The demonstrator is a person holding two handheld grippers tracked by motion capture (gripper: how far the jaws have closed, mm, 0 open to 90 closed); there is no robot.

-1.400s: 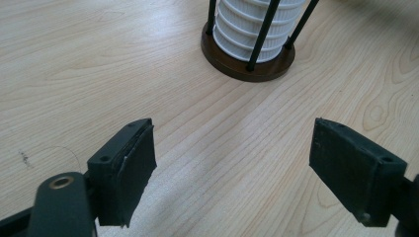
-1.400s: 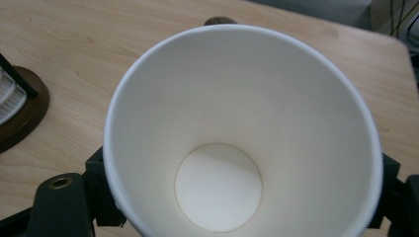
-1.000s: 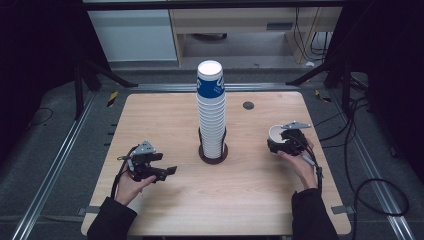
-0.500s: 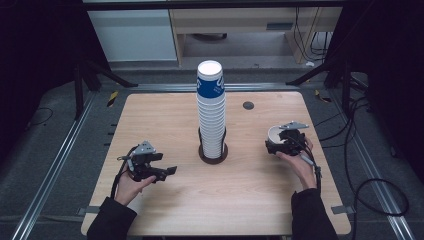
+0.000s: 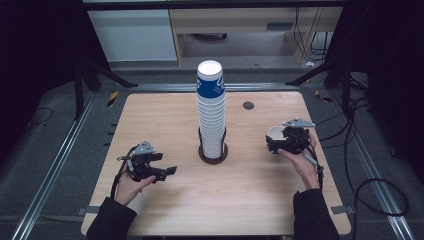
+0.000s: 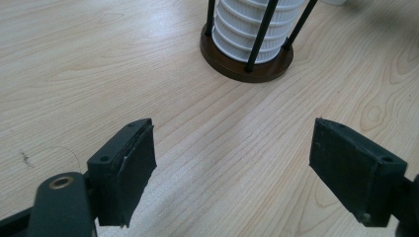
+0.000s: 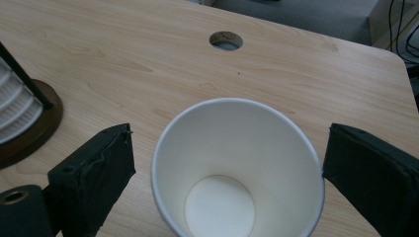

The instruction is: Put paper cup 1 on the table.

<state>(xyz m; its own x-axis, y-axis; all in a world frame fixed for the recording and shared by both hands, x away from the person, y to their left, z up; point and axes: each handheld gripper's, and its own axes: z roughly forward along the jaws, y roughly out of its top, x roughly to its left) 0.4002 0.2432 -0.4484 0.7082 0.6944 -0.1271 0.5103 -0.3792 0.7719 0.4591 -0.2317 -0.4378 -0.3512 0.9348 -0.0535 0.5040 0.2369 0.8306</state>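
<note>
The right gripper point(image 5: 278, 145) has just been opening: its jaws now stand spread on either side of a white paper cup point(image 7: 237, 170), with a gap between each pad and the rim, so nothing is pinched. The cup stands upright on the table point(image 5: 260, 200), mouth up, at the right side of the top, well apart from the stack. The left gripper point(image 5: 167, 171) lies low over the left side of the table, jaws spread wide with bare wood between them, pointing toward the stack's base.

The table is pale wood with visible grain and rounded corners. A small round hole point(image 5: 248, 105) sits in it toward the far right. At the middle a tall stack of cups point(image 5: 211, 115) rises from a dark round holder point(image 5: 213, 154) with thin black uprights; the top cup bears a blue band.

Around the table the floor is grey, with metal rails point(image 5: 50, 170) running along both sides and black cables point(image 5: 370, 190) looping at the right. Beyond the far edge stand a white cabinet point(image 5: 132, 30) and a wooden shelf point(image 5: 235, 22); the rest of the room is dark.
</note>
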